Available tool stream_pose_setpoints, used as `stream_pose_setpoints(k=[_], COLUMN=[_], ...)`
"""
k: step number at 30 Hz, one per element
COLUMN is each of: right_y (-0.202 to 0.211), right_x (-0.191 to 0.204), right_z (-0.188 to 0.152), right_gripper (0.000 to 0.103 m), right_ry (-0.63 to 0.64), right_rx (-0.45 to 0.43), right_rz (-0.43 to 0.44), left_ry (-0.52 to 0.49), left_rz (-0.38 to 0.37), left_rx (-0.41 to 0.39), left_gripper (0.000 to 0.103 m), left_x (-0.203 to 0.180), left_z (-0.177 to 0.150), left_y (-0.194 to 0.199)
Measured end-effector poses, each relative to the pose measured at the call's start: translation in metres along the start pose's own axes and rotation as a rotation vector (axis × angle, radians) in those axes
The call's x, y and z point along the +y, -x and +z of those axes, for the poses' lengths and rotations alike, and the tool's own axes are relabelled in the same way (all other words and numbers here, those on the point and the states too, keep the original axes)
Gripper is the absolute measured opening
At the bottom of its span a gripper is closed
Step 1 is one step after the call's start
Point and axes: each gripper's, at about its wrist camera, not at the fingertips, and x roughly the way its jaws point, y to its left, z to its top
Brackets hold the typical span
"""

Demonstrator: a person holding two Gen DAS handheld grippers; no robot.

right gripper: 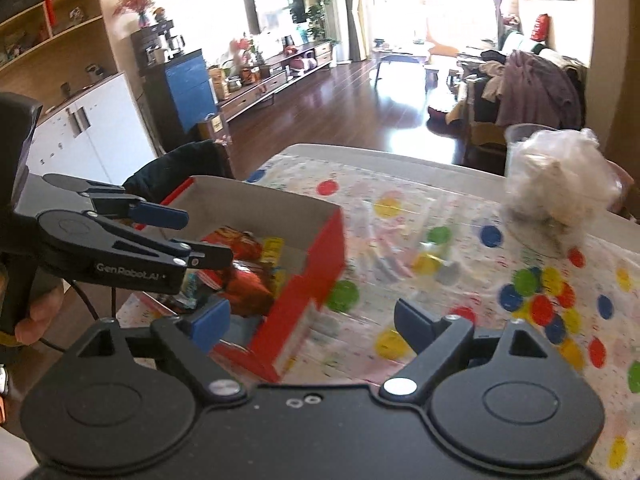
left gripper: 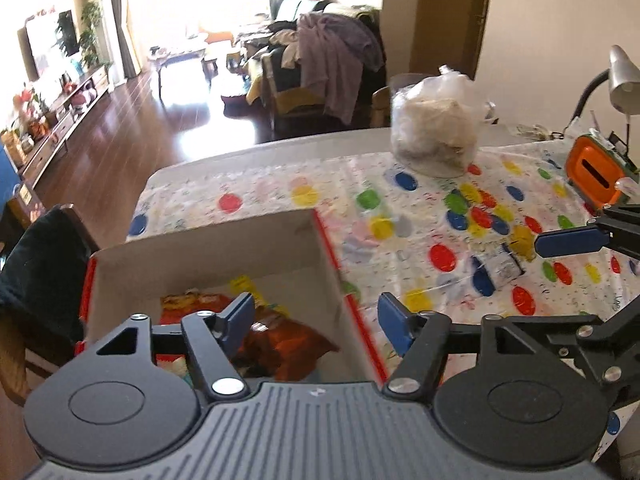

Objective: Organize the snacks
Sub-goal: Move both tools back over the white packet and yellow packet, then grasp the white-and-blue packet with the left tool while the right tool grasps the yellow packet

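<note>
two pairs of tongs hang over the table [left gripper: 248,160], both with jaws apart and nothing between them. the left tongs [left gripper: 316,320] are above the near right corner of the cardboard box [left gripper: 208,248], one blue pad over the snacks and the other over the spotted tablecloth [left gripper: 440,216] outside the box wall. snack packets [left gripper: 280,340], orange, red and yellow, lie on the box floor. the right tongs [right gripper: 312,320] are over the box's red side and the cloth beside it. a clear bag of pale stuff [left gripper: 434,128] stands near the far edge, well apart from the box. an orange container [left gripper: 592,168] sits at the right.
</note>
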Motion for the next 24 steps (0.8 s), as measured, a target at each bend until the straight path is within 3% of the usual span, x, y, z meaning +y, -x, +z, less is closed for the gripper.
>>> stream_pose_setpoints(k=[12, 14, 19, 24], right_y=[0.028, 0.029, 0.035, 0.032], right_x=[-0.085, -0.099, -0.136, -0.175], right_z=[-0.041, -0.047, -0.067, -0.075], right_gripper=[0.091, 0.102, 0.103, 0.103], right_ry=[-0.099, -0.105, -0.083, -0.074], right_rx=[0.015, 0.022, 0.016, 0.036], right_rz=[-0.091, -0.117, -0.166, -0.158], left_ry=[-0.032, -0.027, -0.023, -0.116], left_rz=[-0.073, -0.09, -0.119, -0.188], left_rx=[-0.036, -0.03, -0.015, 0.008], left_gripper=[0.082, 0.082, 0.083, 0.083], left_x=[-0.083, -0.095, -0.123, -0.155], left_z=[0.013, 0.014, 0.015, 0.019], left_y=[-0.023, -0.03, -0.051, -0.078])
